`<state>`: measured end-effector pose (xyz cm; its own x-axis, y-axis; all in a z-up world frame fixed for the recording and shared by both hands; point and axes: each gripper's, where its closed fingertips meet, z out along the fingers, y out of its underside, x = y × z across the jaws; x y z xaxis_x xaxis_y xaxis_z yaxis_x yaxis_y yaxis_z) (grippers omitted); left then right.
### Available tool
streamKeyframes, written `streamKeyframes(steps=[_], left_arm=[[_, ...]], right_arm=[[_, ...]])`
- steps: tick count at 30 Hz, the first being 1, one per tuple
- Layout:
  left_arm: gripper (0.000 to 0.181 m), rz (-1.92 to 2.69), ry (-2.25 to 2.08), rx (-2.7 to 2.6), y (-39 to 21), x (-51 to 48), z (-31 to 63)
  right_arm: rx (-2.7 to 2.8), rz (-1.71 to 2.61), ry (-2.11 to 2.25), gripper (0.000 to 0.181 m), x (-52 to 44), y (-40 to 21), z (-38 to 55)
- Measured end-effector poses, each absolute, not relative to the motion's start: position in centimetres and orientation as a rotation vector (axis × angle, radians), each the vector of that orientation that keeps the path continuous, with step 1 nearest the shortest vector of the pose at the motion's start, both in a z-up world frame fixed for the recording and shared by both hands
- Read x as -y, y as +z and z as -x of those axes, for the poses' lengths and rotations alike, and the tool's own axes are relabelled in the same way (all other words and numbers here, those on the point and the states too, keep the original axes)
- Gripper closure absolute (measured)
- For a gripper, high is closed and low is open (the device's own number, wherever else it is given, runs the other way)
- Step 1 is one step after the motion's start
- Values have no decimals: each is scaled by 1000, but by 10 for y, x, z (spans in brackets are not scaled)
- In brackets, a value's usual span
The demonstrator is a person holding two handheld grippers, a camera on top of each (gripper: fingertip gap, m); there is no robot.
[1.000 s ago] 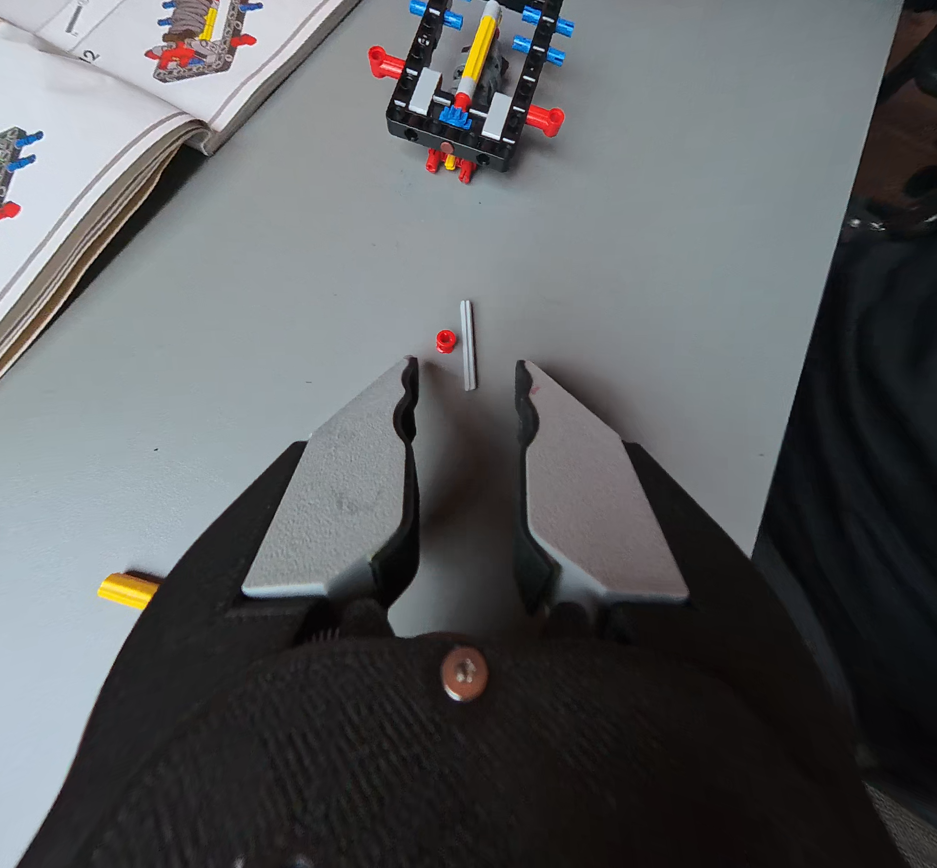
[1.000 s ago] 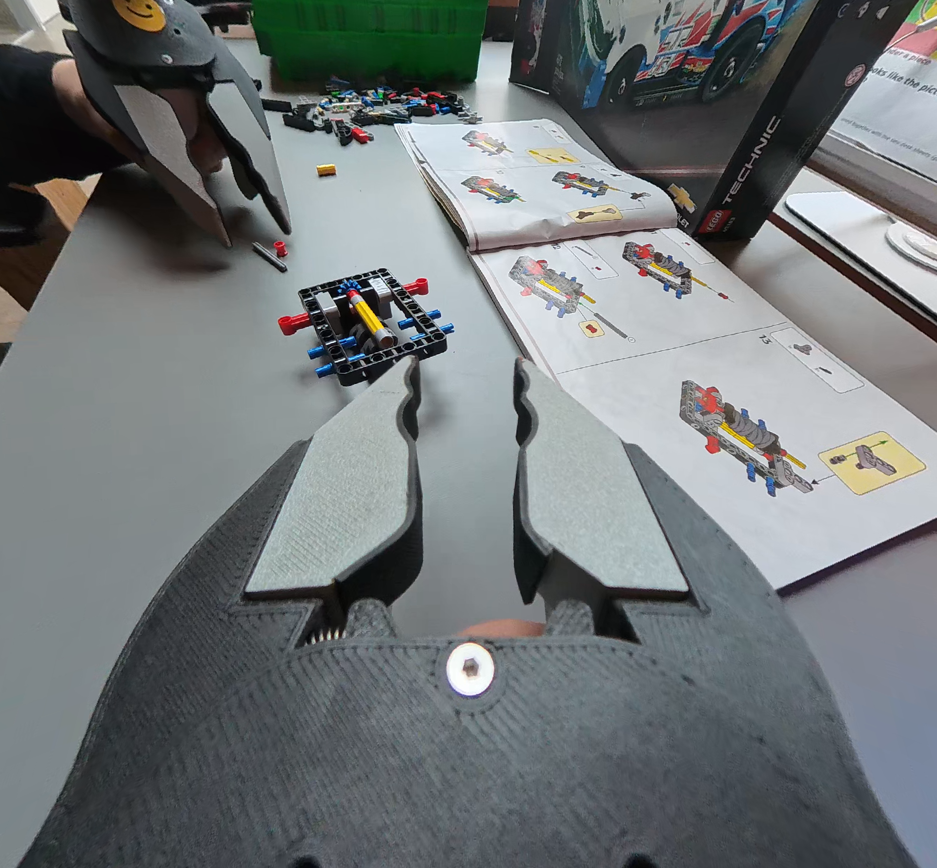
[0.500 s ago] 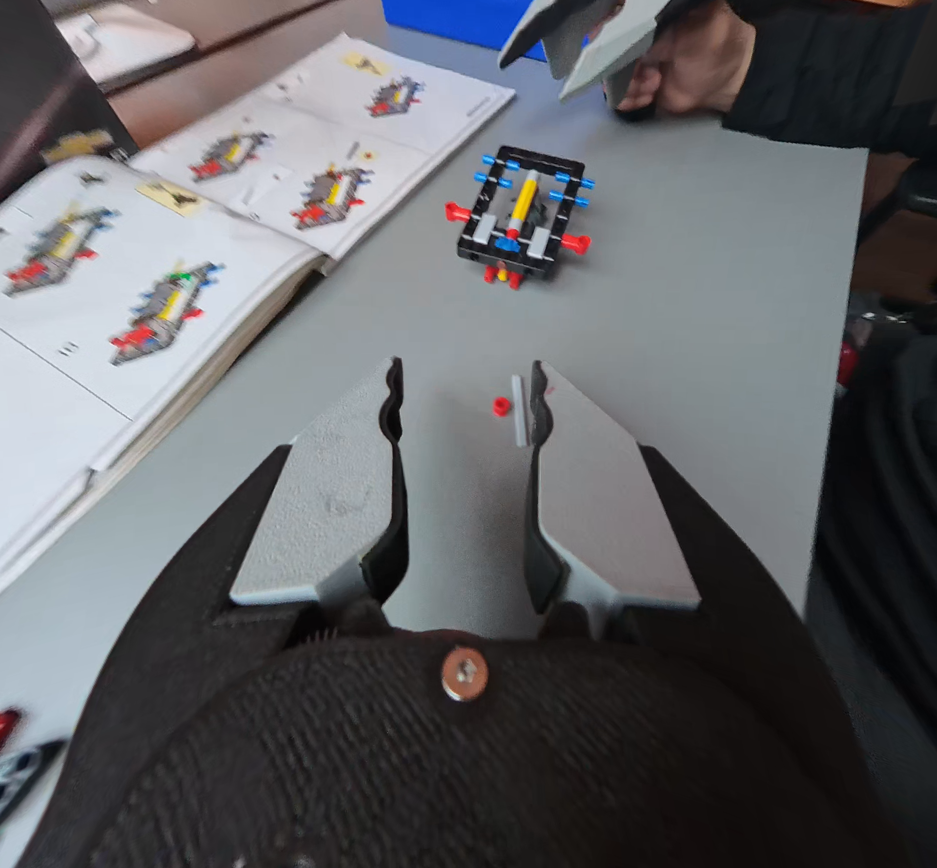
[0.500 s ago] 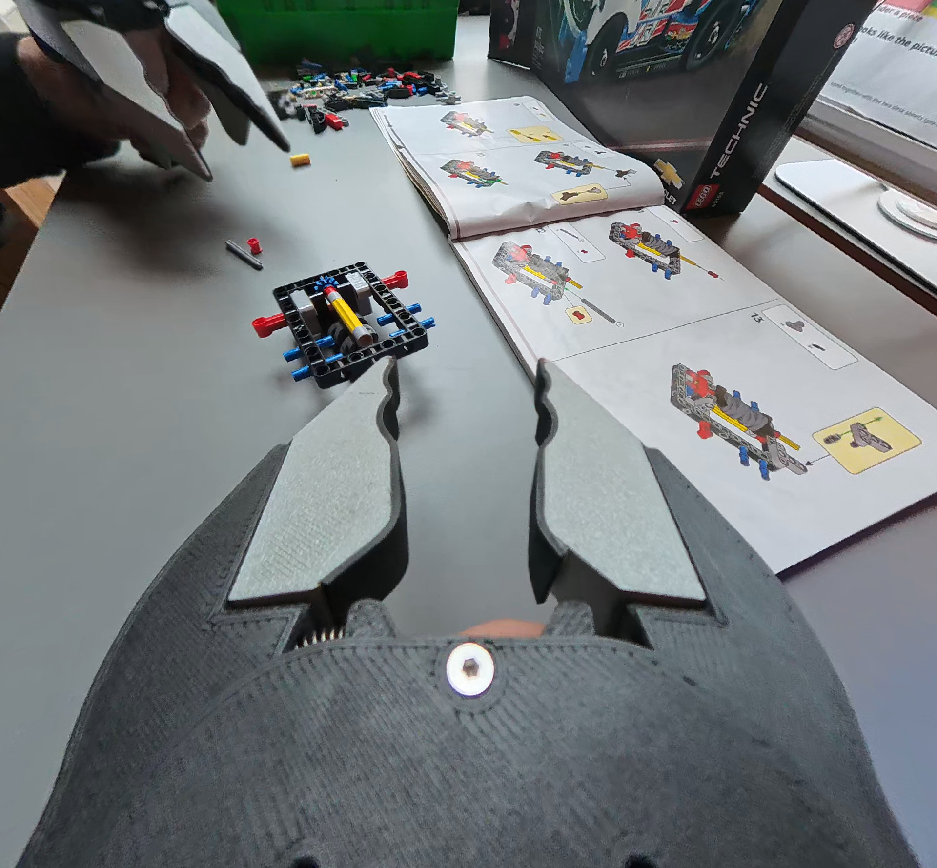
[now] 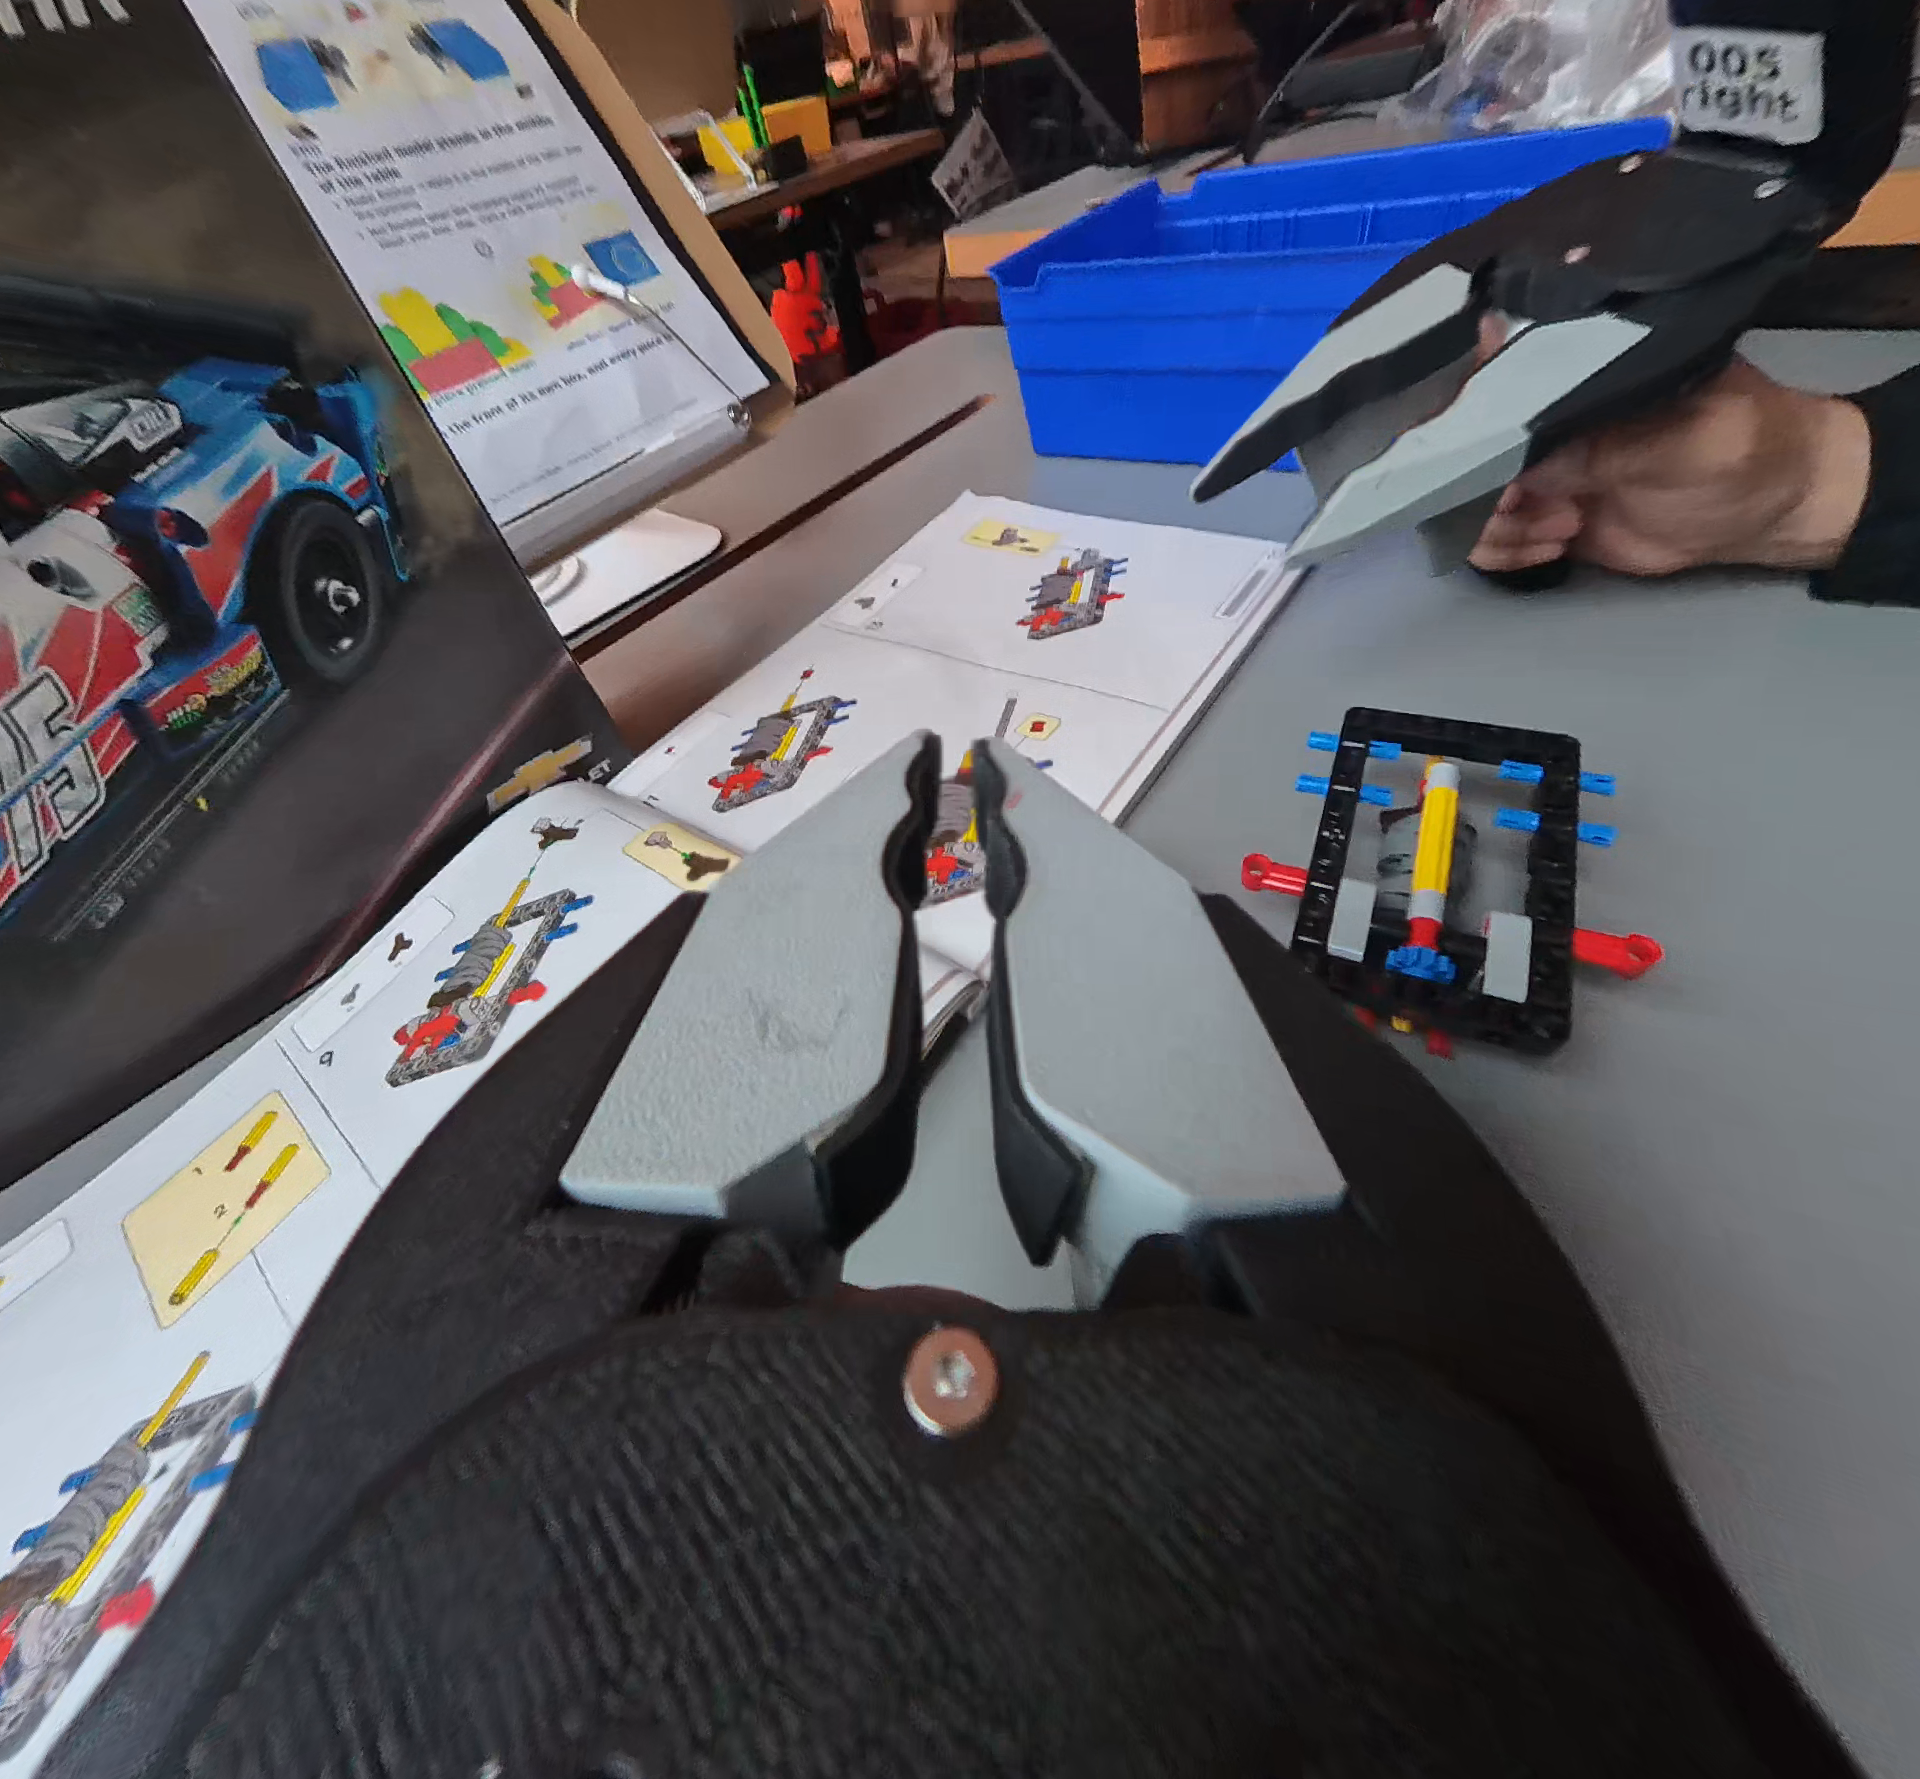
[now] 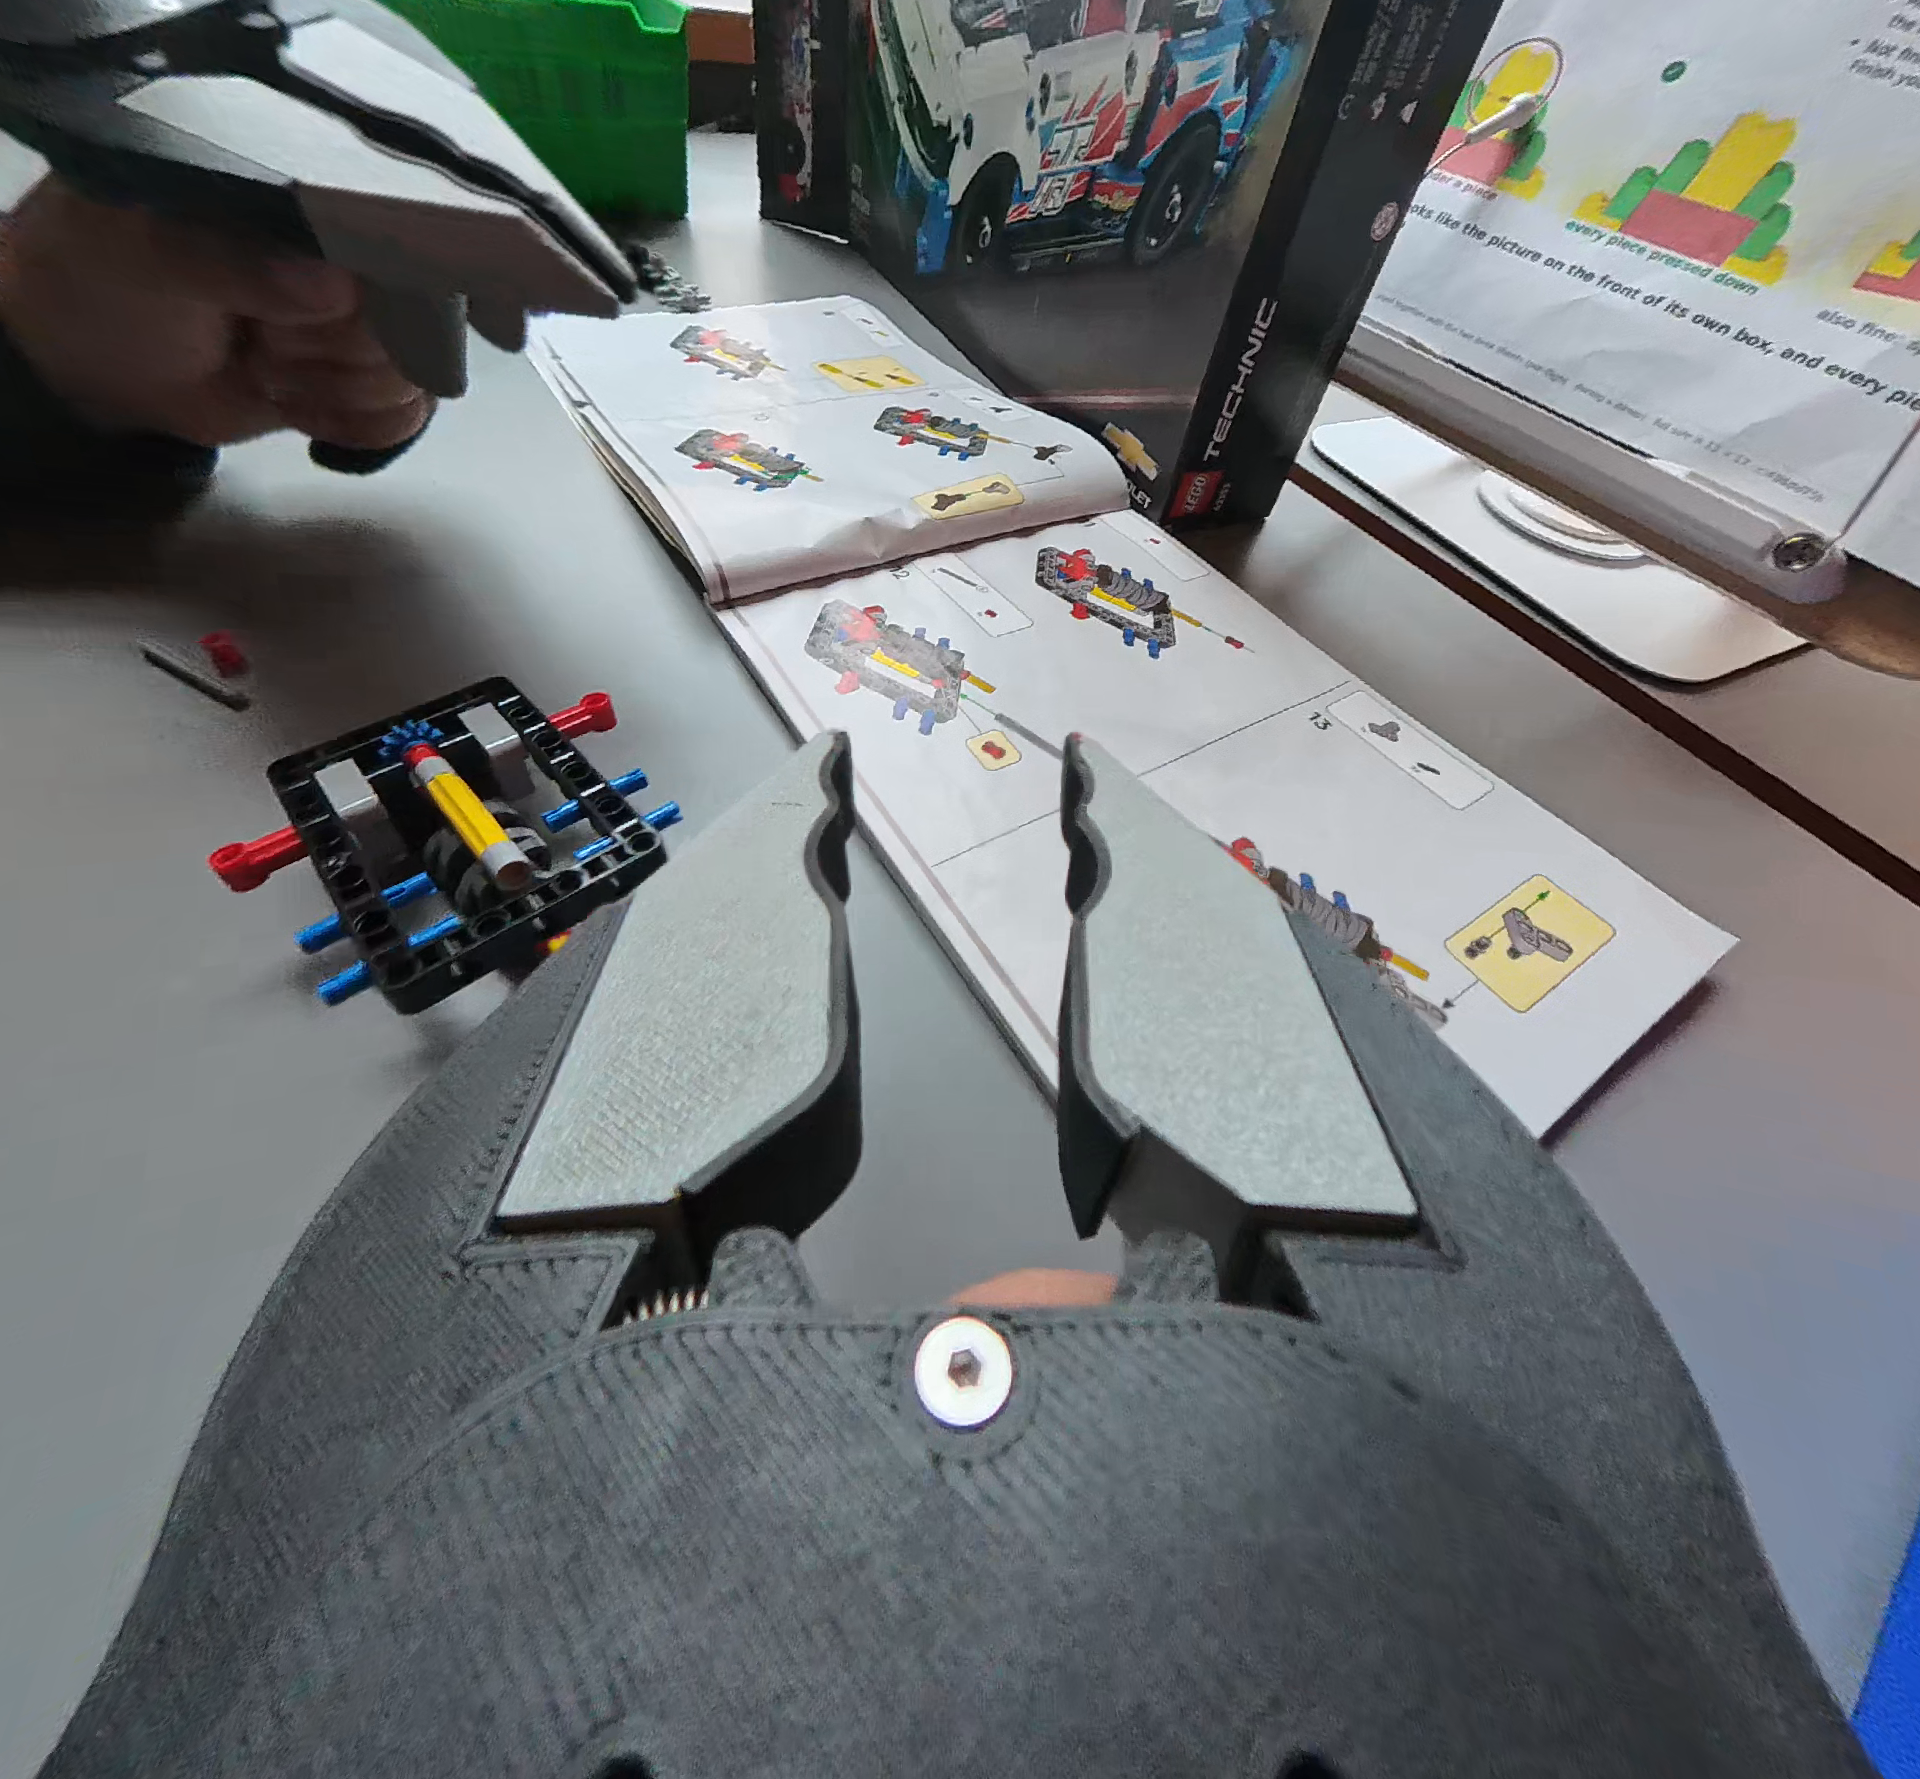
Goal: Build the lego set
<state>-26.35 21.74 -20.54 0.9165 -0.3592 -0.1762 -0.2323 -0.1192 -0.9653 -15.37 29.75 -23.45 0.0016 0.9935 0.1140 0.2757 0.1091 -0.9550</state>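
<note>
The lego frame (image 5: 1434, 836) is a black rectangle with a yellow axle, blue pins and red pins. It lies flat on the grey table and also shows in the right wrist view (image 6: 457, 846). A small red bush (image 6: 220, 651) and a dark grey axle (image 6: 192, 675) lie loose on the table beyond it. My left gripper (image 5: 951, 763) is held in the air over the open instruction booklet (image 5: 935, 628), jaws almost together and empty; it also shows in the right wrist view (image 6: 613, 290). My right gripper (image 6: 956, 753) is open and empty, near the booklet's edge (image 6: 1195, 794), right of the frame; it also shows in the left wrist view (image 5: 1252, 524).
The set's box (image 6: 1039, 119) stands behind the booklet, next to a printed sheet on a stand (image 6: 1662, 171). A green bin (image 6: 561, 67) and a pile of loose pieces (image 6: 665, 280) are at the far end. A blue bin (image 5: 1195, 306) stands behind my right gripper. My right fingertips sit around 15 cm from my left ones. From my left tips it is roughly 15 cm to the small red bush (image 6: 220, 651); from my right, 20 cm. From my left tips it is roughly 15 cm to the dark grey axle (image 6: 192, 675); from my right, 20 cm.
My left gripper has lifted off the table, swung from the red bush and axle toward the booklet, and closed its jaws. My right gripper has moved closer to the booklet and stayed open.
</note>
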Motion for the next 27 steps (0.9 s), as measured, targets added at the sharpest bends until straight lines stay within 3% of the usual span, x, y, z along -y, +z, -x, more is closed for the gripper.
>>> streamKeyframes(steps=[3,6,27], left_arm=[[181,1751,-120,-464,-217,-221,262],[181,1796,-105,-473,-229,-221,264],[181,1817,-60,-397,-233,-220,283]], right_arm=[[1443,1332,960,151,-299,-234,164],[1480,1354,940,181,-299,-241,169],[1479,1415,930,181,-300,-247,165]])
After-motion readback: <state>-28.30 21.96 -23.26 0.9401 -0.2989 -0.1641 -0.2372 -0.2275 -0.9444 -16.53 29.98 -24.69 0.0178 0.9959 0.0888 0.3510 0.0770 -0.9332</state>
